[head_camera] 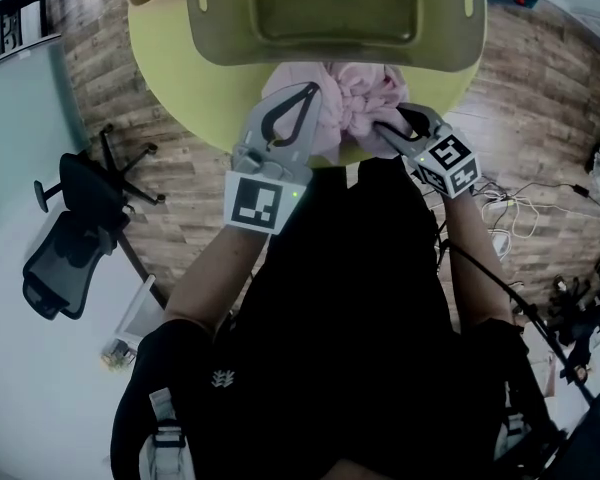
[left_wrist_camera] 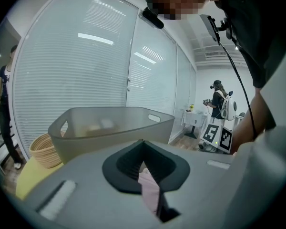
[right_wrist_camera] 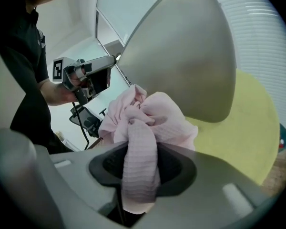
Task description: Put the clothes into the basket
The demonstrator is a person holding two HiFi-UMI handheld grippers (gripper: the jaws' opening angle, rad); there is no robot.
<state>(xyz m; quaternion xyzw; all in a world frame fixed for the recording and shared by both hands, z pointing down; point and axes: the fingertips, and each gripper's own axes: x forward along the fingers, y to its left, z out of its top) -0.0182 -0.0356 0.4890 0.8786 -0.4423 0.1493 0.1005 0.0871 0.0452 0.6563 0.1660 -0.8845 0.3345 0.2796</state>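
The right tool (right_wrist_camera: 138,175) was clamped narrow on a thick, bunched fold of the pink garment (right_wrist_camera: 148,123), and the left tool (left_wrist_camera: 148,178) pinched a thin edge of the same cloth. The garment was crumpled at the near edge of the round yellow counter (head_camera: 170,78), just in front of the grey basket (head_camera: 220,28) and not yet inside it. It looked light, soft and limp, likely to droop and trail, so grips on gathered folds suited it best. Below lay a wood-plank floor (head_camera: 130,193) with an office chair (head_camera: 65,233); glass walls with blinds (left_wrist_camera: 76,70) enclosed the room.
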